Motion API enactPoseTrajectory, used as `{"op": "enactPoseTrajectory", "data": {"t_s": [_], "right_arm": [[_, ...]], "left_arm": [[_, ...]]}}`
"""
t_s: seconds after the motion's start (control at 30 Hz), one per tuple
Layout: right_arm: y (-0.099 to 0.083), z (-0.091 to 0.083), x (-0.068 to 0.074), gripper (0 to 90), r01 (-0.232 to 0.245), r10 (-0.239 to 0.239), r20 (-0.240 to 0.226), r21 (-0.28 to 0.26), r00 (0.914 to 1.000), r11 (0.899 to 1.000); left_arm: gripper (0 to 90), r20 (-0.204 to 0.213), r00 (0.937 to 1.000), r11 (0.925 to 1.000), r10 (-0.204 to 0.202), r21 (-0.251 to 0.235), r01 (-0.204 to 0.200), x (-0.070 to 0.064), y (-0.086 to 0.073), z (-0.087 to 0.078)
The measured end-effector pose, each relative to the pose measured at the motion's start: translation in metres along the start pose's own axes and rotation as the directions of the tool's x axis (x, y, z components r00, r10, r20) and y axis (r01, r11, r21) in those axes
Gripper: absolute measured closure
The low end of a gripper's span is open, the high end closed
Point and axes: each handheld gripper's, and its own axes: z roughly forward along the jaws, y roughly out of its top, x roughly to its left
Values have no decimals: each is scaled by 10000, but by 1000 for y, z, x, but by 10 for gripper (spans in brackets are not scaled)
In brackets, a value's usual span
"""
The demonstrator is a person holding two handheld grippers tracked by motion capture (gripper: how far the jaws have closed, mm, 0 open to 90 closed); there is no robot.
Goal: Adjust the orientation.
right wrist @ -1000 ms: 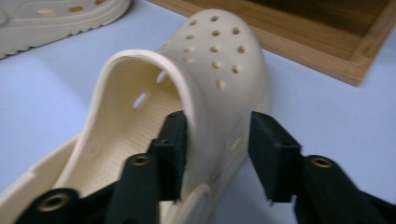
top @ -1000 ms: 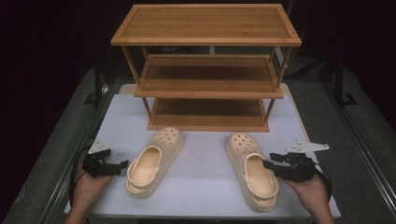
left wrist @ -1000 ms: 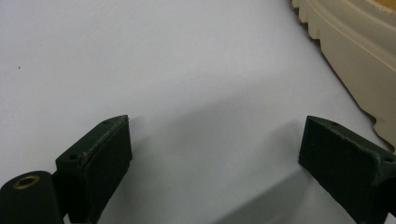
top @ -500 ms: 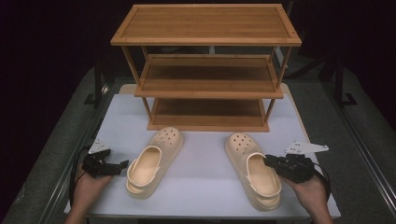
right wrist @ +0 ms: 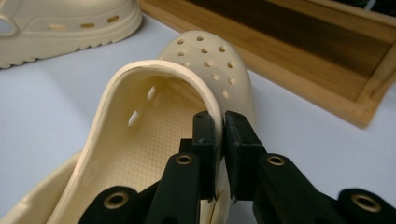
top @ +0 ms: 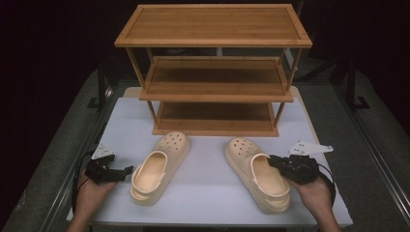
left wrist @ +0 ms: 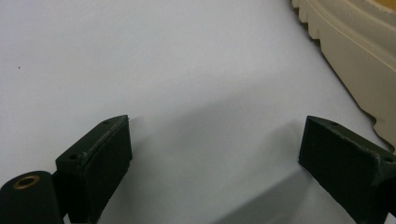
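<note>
Two cream clogs lie on the white table [top: 208,169] in front of a three-tier wooden shoe rack [top: 215,72]. My right gripper [top: 276,163] is shut on the side rim of the right clog [top: 256,174]; in the right gripper view its jaws pinch the thin wall of the right clog [right wrist: 154,121], one jaw inside, one outside. The left clog [top: 159,166] lies toe towards the rack. My left gripper [top: 123,170] stands open just left of its heel, low over the table, with nothing between its fingers [left wrist: 98,158]. The left clog's ribbed sole [left wrist: 355,51] shows at the upper right there.
The rack's bottom shelf [top: 215,118] sits just behind the clogs' toes, and its shelves are bare. Dark floor surrounds the table on both sides. A hand holds each gripper at the table's front edge.
My right gripper moved left onto the right clog's rim and shut on it. The left gripper stayed beside the left clog's heel.
</note>
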Motion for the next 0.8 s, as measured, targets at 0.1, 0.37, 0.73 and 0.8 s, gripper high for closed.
{"op": "enactPoseTrajectory", "data": {"t_s": [0.1, 0.37, 0.73, 0.8], "right_arm": [[9, 7, 3, 826, 170, -171, -63, -142, 9998, 9998], [29, 36, 10, 825, 531, -542, -314, -334, 9980, 9980], [34, 63, 16, 802, 654, -647, -672, 69, 9956, 9978], [33, 63, 15, 776, 539, -535, -759, 27, 9957, 9985]], "left_arm": [[87, 0, 10000, 10000, -5, -2, 5, 0, 0, 0], [87, 4, 10000, 10000, -2, -2, 2, 0, 0, 0], [87, 7, 10000, 10000, -4, -3, 4, 0, 0, 0], [87, 5, 10000, 10000, -4, -3, 4, 0, 0, 0]]}}
